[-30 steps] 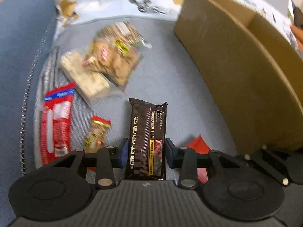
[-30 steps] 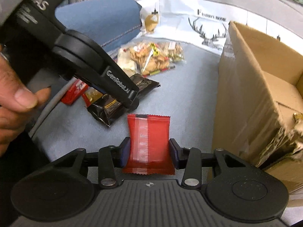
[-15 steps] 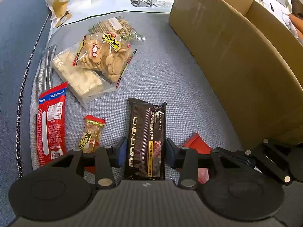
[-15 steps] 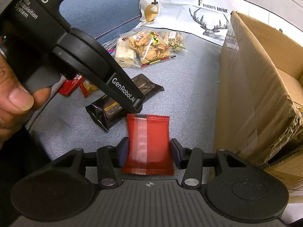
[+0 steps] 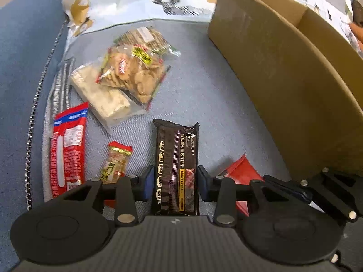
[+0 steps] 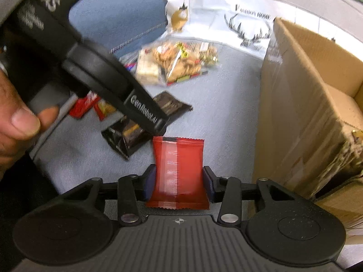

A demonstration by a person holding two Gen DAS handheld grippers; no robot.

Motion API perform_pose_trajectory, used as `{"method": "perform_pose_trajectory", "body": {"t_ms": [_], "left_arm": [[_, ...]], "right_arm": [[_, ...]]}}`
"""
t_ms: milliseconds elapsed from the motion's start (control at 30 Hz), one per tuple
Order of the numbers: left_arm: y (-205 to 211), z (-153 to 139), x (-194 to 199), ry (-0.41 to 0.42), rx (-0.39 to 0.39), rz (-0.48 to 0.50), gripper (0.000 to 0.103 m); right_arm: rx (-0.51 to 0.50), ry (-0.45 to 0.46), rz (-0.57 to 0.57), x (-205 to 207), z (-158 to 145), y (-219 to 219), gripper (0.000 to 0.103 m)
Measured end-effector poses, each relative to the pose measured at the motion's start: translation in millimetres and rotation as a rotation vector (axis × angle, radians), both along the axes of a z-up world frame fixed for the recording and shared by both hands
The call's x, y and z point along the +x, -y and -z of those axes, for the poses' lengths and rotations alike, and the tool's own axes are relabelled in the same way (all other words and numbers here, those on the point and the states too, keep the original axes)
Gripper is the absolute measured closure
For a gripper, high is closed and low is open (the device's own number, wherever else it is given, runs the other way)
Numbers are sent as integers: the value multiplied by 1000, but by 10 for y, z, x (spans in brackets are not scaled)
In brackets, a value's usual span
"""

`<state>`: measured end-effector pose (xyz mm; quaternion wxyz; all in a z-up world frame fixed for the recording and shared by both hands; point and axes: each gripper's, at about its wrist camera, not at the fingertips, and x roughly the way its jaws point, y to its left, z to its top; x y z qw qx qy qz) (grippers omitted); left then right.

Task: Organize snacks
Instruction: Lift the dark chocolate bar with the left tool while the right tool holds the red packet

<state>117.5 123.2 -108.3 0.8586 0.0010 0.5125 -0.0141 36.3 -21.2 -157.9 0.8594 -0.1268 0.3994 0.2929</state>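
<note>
A black biscuit pack (image 5: 177,154) lies lengthwise on the grey-blue cushion between the fingers of my left gripper (image 5: 175,183). Its jaws are closing, and the blue pads touch both long edges of the pack. A red snack packet (image 6: 178,158) sits between the fingers of my right gripper (image 6: 179,181), whose jaws are also closing with the pads against its sides. In the right wrist view the left gripper's body (image 6: 145,113) reaches in from the left over the black pack (image 6: 129,136). A corner of the red packet (image 5: 242,170) shows in the left wrist view.
An open cardboard box (image 5: 283,68) (image 6: 306,113) stands close on the right. Clear bags of crackers (image 5: 133,74), a white bar pack (image 5: 102,97), a long red pack (image 5: 68,147) and a small candy (image 5: 115,163) lie to the left. A hand (image 6: 15,117) holds the left gripper.
</note>
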Motion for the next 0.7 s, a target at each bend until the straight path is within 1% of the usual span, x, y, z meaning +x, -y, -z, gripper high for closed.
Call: {"method": "perform_pose_trajectory", "body": {"t_ms": [100, 233, 433, 567, 700], "left_arm": [[-50, -15, 3, 4, -11, -27, 60], [-31, 28, 36, -29, -2, -18, 59], [-20, 30, 36, -24, 5, -14, 60], [-36, 6, 40, -3, 4, -16, 60], [-29, -112, -38, 67, -4, -24, 60]], "right_arm": [[12, 7, 0, -3, -20, 2, 58], [-28, -47, -2, 22, 91, -12, 57], [-33, -37, -20, -1, 97, -30, 57], [-33, -20, -16, -18, 87, -21, 58], [-27, -7, -21, -69, 58, -2, 58]]}}
